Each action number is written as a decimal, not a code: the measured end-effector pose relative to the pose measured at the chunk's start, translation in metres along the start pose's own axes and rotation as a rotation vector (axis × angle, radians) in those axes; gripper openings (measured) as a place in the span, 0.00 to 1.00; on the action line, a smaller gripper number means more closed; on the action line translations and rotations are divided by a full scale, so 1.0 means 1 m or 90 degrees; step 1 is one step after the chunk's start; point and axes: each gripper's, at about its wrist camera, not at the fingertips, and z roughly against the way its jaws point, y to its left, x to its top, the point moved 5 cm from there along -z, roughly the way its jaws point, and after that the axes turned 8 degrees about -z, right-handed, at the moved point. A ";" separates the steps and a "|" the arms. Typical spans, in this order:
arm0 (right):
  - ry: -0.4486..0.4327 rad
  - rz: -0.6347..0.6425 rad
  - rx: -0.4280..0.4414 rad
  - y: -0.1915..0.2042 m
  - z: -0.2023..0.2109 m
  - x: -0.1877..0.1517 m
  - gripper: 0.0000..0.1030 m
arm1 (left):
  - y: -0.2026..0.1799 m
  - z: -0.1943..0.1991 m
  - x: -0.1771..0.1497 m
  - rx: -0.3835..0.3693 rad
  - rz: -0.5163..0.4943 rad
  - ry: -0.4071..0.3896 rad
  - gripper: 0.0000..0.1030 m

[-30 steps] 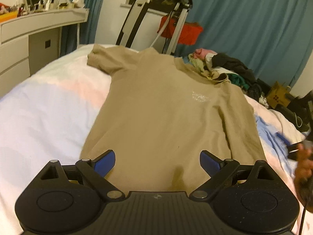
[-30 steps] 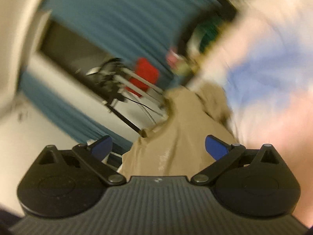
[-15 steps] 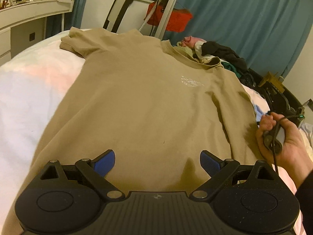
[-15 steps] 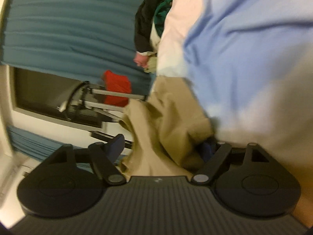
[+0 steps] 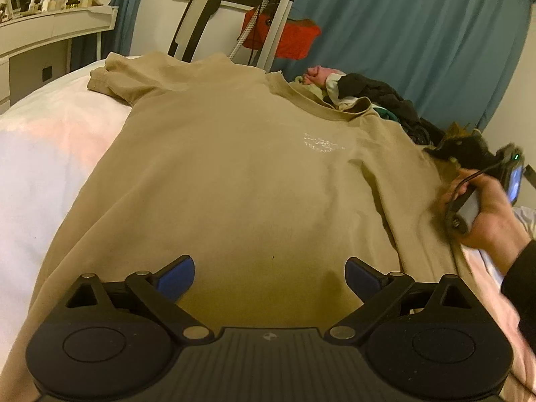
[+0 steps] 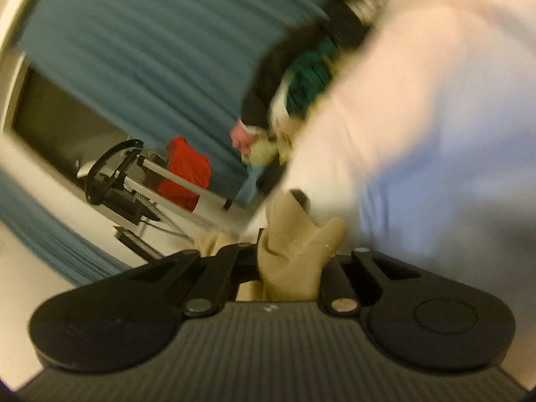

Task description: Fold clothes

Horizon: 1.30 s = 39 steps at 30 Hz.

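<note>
— Where is the shirt now?

— The tan T-shirt [image 5: 234, 174] lies spread flat, front side up, on the bed [image 5: 43, 167]. In the left wrist view it fills the middle of the frame. Its collar points to the upper right, and 1 sleeve is rumpled at the upper left. There is a small white print on the chest.

— And the left gripper?

— The left gripper [image 5: 269, 273] is at the bottom of that frame, above the lower part of the shirt. Its 2 blue pads [image 5: 177, 276] stand wide apart and nothing is between them. I cannot tell if they touch the cloth under them.

— The right one?

— The right gripper [image 6: 288, 268] is closed tight on a bunch of the tan cloth, which stands up between its fingers at the lower centre of the right wrist view. That picture is blurred. In the left wrist view the person's right hand [image 5: 485, 214] is at the right edge of the frame, beside the right side of the shirt, with a dark sleeve below it.

— What else is on the bed?

— A pile of clothes [image 5: 368, 93], black, green and pink, just behind the collar at the upper right. Behind it hang teal curtains [image 5: 418, 33], and a red thing [image 5: 288, 38] hangs on a metal frame at the upper centre.
</note>
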 end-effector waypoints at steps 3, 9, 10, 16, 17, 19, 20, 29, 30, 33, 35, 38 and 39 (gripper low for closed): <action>-0.034 0.053 -0.036 -0.003 -0.003 0.033 0.09 | 0.002 0.001 0.001 -0.003 0.010 0.000 0.95; 0.014 0.104 -0.135 -0.030 -0.015 0.058 0.17 | 0.003 0.001 0.002 0.004 0.003 -0.002 0.95; 0.019 0.106 -0.139 -0.030 -0.010 0.058 0.23 | 0.001 0.001 0.002 0.006 -0.002 -0.002 0.95; 0.013 0.246 -0.138 0.007 0.056 0.030 1.00 | -0.006 0.005 0.002 -0.006 -0.021 -0.003 0.95; 0.018 0.270 -0.131 0.015 0.070 0.023 1.00 | -0.008 0.007 0.002 -0.006 -0.026 -0.003 0.95; 0.030 0.290 -0.123 0.031 0.106 0.008 1.00 | -0.013 0.015 0.002 -0.011 -0.031 -0.005 0.95; 0.036 0.298 -0.120 0.038 0.124 0.001 1.00 | -0.015 0.019 0.001 -0.019 -0.035 -0.008 0.95; 0.135 0.233 -0.030 0.059 0.297 -0.079 1.00 | -0.051 0.062 -0.023 -0.123 -0.092 0.022 0.88; 0.145 0.227 -0.025 0.056 0.309 -0.084 1.00 | -0.055 0.067 -0.028 -0.144 -0.087 0.034 0.85; 0.160 0.214 -0.017 0.048 0.334 -0.089 1.00 | -0.067 0.081 -0.044 -0.226 -0.076 0.063 0.81; 0.143 0.206 -0.020 0.046 0.344 -0.085 1.00 | -0.080 0.086 -0.055 -0.276 -0.075 0.083 0.77; 0.110 0.199 -0.022 0.045 0.351 -0.077 1.00 | -0.100 0.083 -0.070 -0.311 -0.086 0.107 0.67; 0.100 0.198 -0.022 0.044 0.352 -0.074 1.00 | -0.106 0.081 -0.074 -0.309 -0.094 0.110 0.63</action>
